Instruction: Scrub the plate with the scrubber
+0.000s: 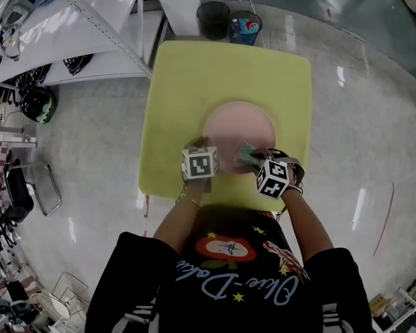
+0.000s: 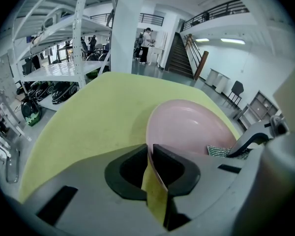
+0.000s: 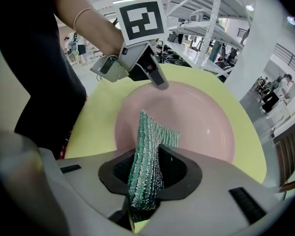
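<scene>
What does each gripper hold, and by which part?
The left gripper pinches the plate by its near rim; right gripper grips the scrubber by one end.

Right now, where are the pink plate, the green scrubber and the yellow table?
pink plate (image 3: 201, 122), right gripper view, bare middle of the dish
green scrubber (image 3: 145, 171), right gripper view, its striped middle
yellow table (image 1: 194, 82), head view, bare top beyond the plate
</scene>
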Demonstrator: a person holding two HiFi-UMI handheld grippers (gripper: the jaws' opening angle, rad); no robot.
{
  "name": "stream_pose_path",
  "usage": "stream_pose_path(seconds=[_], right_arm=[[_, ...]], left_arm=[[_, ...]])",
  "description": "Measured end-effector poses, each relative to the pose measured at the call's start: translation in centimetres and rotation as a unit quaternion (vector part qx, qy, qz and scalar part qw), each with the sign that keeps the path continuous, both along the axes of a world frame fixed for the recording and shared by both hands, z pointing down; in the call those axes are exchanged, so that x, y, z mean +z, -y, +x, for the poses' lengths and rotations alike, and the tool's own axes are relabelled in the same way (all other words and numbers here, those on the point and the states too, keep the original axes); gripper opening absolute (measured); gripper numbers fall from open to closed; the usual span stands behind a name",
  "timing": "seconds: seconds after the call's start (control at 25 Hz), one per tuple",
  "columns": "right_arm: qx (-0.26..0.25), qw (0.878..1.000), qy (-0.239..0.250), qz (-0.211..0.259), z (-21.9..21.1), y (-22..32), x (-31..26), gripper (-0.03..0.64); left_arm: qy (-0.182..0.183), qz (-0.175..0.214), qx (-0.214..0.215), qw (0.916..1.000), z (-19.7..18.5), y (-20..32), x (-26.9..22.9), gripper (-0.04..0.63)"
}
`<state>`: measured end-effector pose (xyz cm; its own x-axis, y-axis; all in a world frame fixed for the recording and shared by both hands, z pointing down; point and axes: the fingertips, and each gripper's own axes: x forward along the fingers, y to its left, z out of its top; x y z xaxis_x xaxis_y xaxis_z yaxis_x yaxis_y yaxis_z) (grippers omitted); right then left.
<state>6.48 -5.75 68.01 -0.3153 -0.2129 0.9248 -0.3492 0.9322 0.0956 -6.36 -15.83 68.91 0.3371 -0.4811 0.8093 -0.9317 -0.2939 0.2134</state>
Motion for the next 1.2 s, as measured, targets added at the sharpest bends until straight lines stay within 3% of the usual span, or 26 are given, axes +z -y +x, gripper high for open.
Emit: stream_pose_path(seconds=[0.64, 1.2], right_arm=[[0.048, 0.996, 0.055, -0.043, -2.4, -1.6, -0.8, 0.076], [0.056, 0.988, 0.107, -0.092, -4.3, -2.7, -1.7, 0.077]], left_arm=[[0.009, 0.0, -0.008, 0.9999, 0.0, -0.3, -0.5, 0.029], [0.016, 0.005, 0.0, 0.9999, 0.2, -0.4, -0.3, 0.029]])
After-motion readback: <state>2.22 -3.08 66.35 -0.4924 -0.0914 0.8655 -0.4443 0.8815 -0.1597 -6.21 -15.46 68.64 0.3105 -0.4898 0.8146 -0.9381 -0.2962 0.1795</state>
